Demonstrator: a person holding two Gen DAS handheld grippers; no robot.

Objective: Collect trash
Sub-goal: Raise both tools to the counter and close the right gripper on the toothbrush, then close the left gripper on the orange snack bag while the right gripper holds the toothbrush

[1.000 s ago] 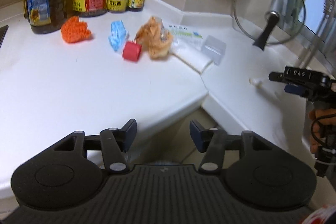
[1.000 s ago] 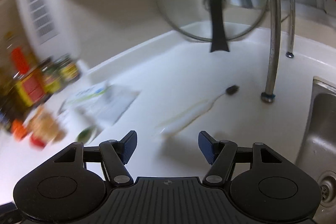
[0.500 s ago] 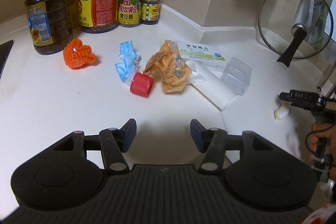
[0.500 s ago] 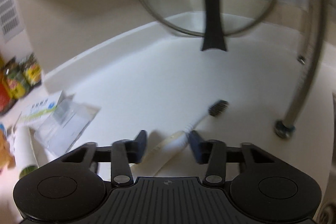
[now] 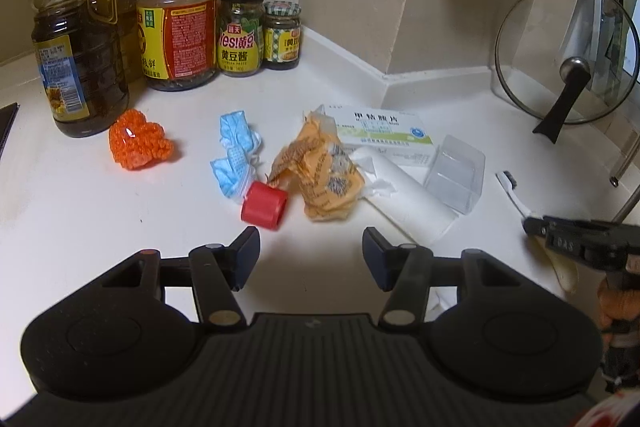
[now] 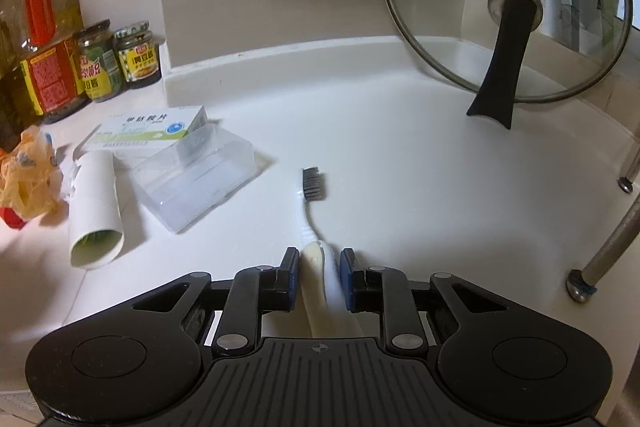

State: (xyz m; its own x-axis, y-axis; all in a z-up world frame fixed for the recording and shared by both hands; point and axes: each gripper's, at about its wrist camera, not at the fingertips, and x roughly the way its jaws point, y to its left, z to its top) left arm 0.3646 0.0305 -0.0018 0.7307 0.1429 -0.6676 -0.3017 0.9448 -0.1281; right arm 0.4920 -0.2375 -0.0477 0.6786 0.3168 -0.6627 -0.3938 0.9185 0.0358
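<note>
A white toothbrush (image 6: pixel 310 215) with dark bristles lies on the white counter (image 6: pixel 400 163). My right gripper (image 6: pixel 319 269) has its jaws narrowed around the handle, pads close to or touching it. In the left wrist view the toothbrush (image 5: pixel 514 193) and right gripper (image 5: pixel 534 227) show at the right. My left gripper (image 5: pixel 311 251) is open and empty, just in front of a red cap (image 5: pixel 265 205), an orange wrapper (image 5: pixel 320 175), a blue mask (image 5: pixel 236 155), an orange mesh ball (image 5: pixel 138 145), a white tube (image 5: pixel 408 199), a medicine box (image 5: pixel 384 131) and a clear box (image 5: pixel 456 173).
Oil bottles (image 5: pixel 76 47) and sauce jars (image 5: pixel 240 35) stand at the back left. A glass pot lid (image 6: pixel 508 11) leans on the wall at the back right. A metal rack leg (image 6: pixel 600 247) stands at the right, by the sink side.
My left gripper moved forward over the counter toward the trash pile. My right gripper came down onto the toothbrush and its jaws closed in around the handle.
</note>
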